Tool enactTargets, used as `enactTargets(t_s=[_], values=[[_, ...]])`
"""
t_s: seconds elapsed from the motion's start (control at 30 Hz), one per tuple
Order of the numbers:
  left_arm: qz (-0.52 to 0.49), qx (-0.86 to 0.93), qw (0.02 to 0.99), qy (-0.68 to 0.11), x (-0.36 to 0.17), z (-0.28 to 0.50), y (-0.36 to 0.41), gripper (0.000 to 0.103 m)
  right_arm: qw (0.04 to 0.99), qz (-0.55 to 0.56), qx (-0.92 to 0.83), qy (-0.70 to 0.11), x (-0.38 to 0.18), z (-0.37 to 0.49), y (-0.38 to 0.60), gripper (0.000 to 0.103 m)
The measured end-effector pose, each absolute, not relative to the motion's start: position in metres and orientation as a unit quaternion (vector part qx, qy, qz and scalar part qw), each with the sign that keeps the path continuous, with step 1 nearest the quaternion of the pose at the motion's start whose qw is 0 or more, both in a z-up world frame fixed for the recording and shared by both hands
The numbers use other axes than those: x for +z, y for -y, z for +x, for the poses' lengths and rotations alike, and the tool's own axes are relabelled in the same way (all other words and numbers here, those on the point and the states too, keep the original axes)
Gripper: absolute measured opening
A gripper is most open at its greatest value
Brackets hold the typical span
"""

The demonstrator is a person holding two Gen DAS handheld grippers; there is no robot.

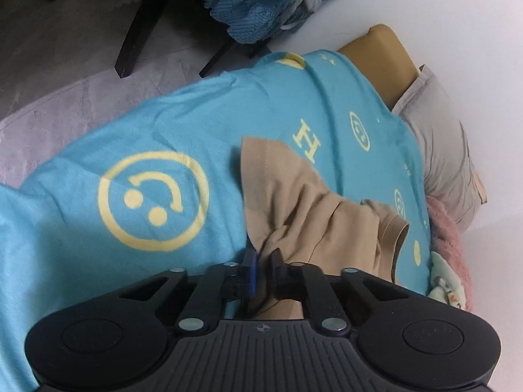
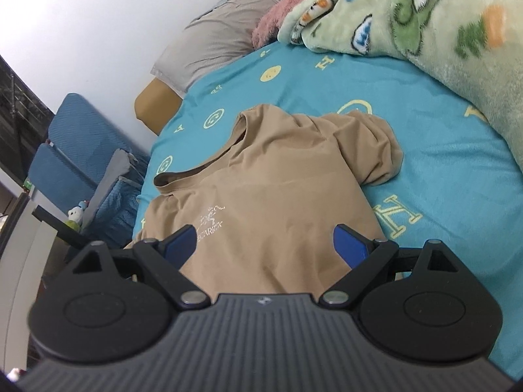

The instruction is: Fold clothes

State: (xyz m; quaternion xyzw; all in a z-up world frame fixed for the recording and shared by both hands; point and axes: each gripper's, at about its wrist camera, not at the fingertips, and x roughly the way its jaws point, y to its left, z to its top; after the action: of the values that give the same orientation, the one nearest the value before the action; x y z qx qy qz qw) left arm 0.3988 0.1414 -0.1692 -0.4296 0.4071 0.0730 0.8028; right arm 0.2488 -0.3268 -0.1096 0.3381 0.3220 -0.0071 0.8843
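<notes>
Spread across both views: a turquoise bedsheet (image 2: 441,150) printed with yellow smiley rings and letters, filling the middle of each frame. Heaped along the upper right of the right wrist view: a pale green fleece blanket (image 2: 425,16) with cartoon frogs, touching a pink fuzzy blanket (image 2: 278,6) at its left edge. Propped against the white wall at the upper centre of that view: a grey pillow (image 2: 222,39), with a tan headboard cushion (image 2: 153,101) just below and left of it. Stood beyond the bed's edge, at the top of the left wrist view: a blue quilted chair (image 1: 248,3) on dark legs.

Lay at centre frame in the right wrist view: a tan t-shirt (image 2: 278,189), front up, neck opening toward the left, white logo near the lower left of the chest, one short sleeve bunched toward the upper right. Rumpled, not flat. In the left wrist view, seen right of centre, with a hemmed edge reaching toward the upper middle.

Low in the left wrist view: the left gripper (image 1: 263,261), jaws clamped together on a pinched gather of the t-shirt's cloth, fabric puckered around the blue pads.

Low in the right wrist view: the right gripper (image 2: 266,245), jaws spread wide, blue fingers (image 2: 348,243) either side of the t-shirt's lower body, nothing pinched between them. Whether touching the cloth, could not tell.
</notes>
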Motion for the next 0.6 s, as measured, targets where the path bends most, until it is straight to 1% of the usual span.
enactTargets(t_s=[0.1, 0.17, 0.23, 0.27, 0.33, 0.37, 0.47, 0.53, 0.57, 0.6], values=[[-0.374, 0.081, 0.821, -0.424, -0.145, 0.410, -0.145, 0.006, 0.884, 0.340, -0.010, -0.321, -0.109, 0.245, 0.327, 0.092], [-0.308, 0.094, 0.840, -0.436, -0.122, 0.419, -0.144, 0.006, 0.885, 0.339, -0.014, -0.319, -0.108, 0.244, 0.327, 0.092], [-0.213, 0.105, 0.873, -0.425, -0.097, 0.424, -0.136, 0.001, 0.886, 0.337, -0.018, -0.318, -0.108, 0.244, 0.328, 0.092], [-0.172, 0.109, 0.886, -0.416, -0.085, 0.425, -0.133, 0.001, 0.887, 0.336, -0.020, -0.318, -0.108, 0.244, 0.329, 0.092], [-0.145, 0.107, 0.903, -0.389, -0.074, 0.421, -0.134, 0.005, 0.886, 0.336, -0.022, -0.318, -0.108, 0.244, 0.331, 0.092], [-0.169, 0.104, 0.898, -0.393, -0.076, 0.419, -0.140, 0.007, 0.886, 0.337, -0.022, -0.319, -0.108, 0.244, 0.331, 0.092], [-0.274, 0.089, 0.859, -0.422, -0.102, 0.411, -0.159, 0.021, 0.886, 0.335, -0.019, -0.319, -0.107, 0.244, 0.330, 0.092], [-0.346, 0.072, 0.828, -0.436, -0.123, 0.404, -0.169, 0.038, 0.887, 0.333, -0.018, -0.321, -0.107, 0.244, 0.328, 0.092], [-0.381, 0.064, 0.811, -0.440, -0.134, 0.401, -0.174, 0.042, 0.886, 0.334, -0.017, -0.322, -0.108, 0.244, 0.328, 0.092], [-0.415, 0.055, 0.796, -0.438, -0.144, 0.397, -0.177, 0.049, 0.885, 0.335, -0.016, -0.324, -0.109, 0.245, 0.328, 0.092]])
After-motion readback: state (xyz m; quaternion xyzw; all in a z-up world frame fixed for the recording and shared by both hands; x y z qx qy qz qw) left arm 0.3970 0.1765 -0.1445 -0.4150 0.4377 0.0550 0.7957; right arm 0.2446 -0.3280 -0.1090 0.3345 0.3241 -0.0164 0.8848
